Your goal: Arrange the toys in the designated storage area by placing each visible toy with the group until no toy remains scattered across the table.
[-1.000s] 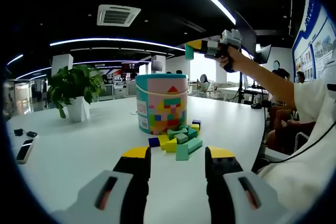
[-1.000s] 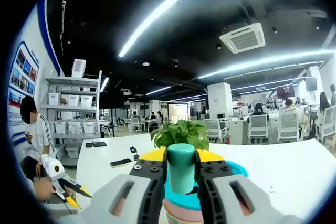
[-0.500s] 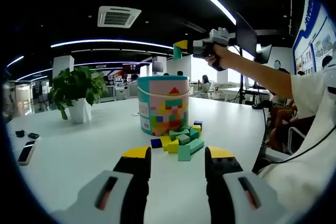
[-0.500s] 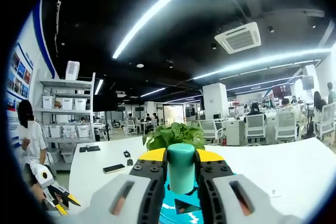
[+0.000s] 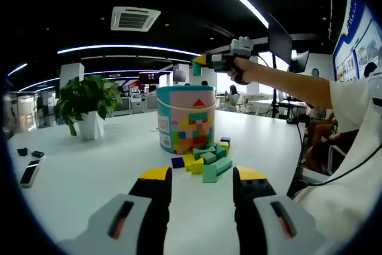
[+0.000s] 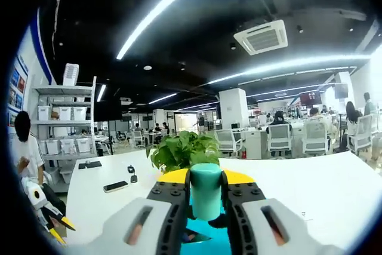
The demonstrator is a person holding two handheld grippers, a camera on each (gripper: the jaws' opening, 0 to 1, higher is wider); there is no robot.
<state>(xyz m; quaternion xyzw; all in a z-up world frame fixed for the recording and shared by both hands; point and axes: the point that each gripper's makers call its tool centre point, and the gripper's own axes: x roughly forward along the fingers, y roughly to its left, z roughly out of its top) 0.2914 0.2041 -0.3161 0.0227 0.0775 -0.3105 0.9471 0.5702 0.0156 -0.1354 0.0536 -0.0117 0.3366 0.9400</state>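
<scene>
Currently the right hand-held gripper (image 6: 206, 192) clamps an upright teal cylinder block (image 6: 206, 188) above the toy bucket (image 5: 184, 117). Left hand-held gripper (image 5: 202, 183) hangs open, empty, over the table (image 5: 89, 171), facing the loose blocks (image 5: 205, 158) beside the bucket.

The table (image 5: 89, 171) is white. The bucket (image 5: 184, 117) is pink with a teal rim, and it has small squares on it in yellow, green, blue, red and pink. The blocks (image 5: 206, 160) beside it are green, yellow and dark blue. The plant (image 5: 86, 97) has green leaves in a white pot. The left gripper (image 5: 202, 178) is black and grey with yellow tips. The right gripper (image 6: 206, 192) has yellow tips too, and the block (image 6: 206, 189) in it is teal.
</scene>
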